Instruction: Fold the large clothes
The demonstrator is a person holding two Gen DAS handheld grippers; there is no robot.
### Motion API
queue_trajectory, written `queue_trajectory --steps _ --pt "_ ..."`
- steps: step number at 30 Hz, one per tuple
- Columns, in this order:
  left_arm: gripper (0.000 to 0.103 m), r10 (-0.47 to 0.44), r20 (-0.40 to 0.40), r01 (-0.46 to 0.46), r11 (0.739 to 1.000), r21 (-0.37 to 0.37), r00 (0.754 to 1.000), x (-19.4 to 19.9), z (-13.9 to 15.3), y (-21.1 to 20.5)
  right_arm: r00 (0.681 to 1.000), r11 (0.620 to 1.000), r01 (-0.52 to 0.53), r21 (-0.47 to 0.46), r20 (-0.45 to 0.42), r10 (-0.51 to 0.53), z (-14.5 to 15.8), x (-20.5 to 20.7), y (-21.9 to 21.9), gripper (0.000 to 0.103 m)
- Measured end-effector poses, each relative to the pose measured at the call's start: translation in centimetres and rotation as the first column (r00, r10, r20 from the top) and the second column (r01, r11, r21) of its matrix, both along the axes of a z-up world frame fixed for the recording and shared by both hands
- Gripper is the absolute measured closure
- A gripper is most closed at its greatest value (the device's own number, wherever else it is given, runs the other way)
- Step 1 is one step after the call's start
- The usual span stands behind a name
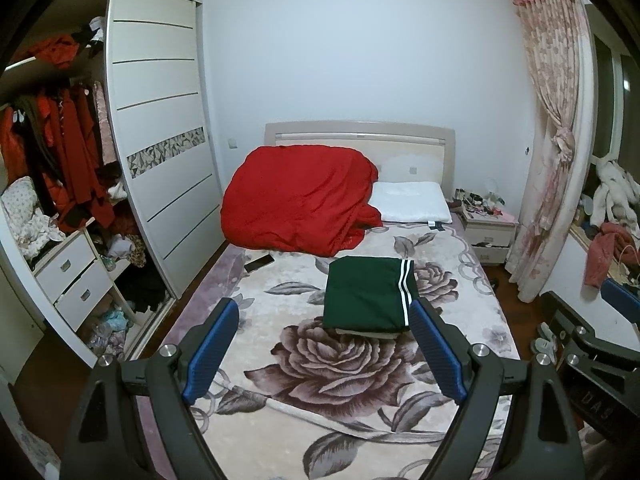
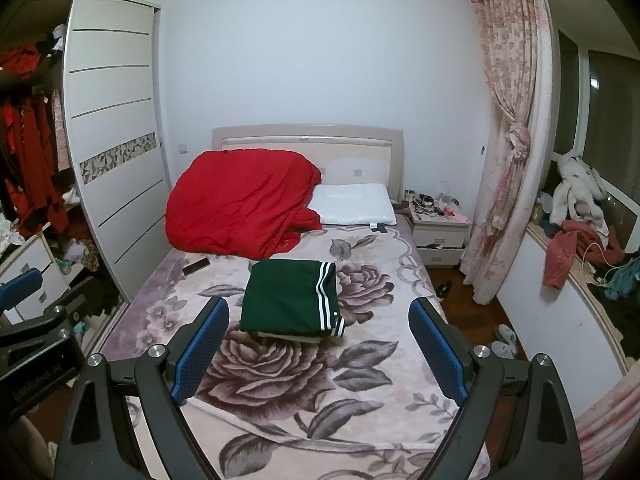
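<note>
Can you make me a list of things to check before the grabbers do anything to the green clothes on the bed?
1. Left gripper open and empty: ok.
2. Right gripper open and empty: ok.
3. Green garment folded in a neat rectangle: ok.
4. Bed cover around it free of clutter: ok.
5. Phone well away from it: ok.
6. What the pale layer under the garment's front edge is: cannot tell.
</note>
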State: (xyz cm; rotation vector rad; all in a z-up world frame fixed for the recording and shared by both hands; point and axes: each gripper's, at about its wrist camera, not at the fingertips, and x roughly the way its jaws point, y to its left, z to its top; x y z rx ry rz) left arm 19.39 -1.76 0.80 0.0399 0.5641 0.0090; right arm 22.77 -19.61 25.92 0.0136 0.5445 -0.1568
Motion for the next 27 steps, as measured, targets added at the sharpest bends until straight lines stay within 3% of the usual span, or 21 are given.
queue_trajectory --steps 27 --pt "0.016 -0.001 -0.008 0.001 1.000 0.009 1.000 0.26 0.29 0.59 1.000 1.000 0.009 0.010 -0.002 -0.009 -0.83 -0.36 -0.07 0.010"
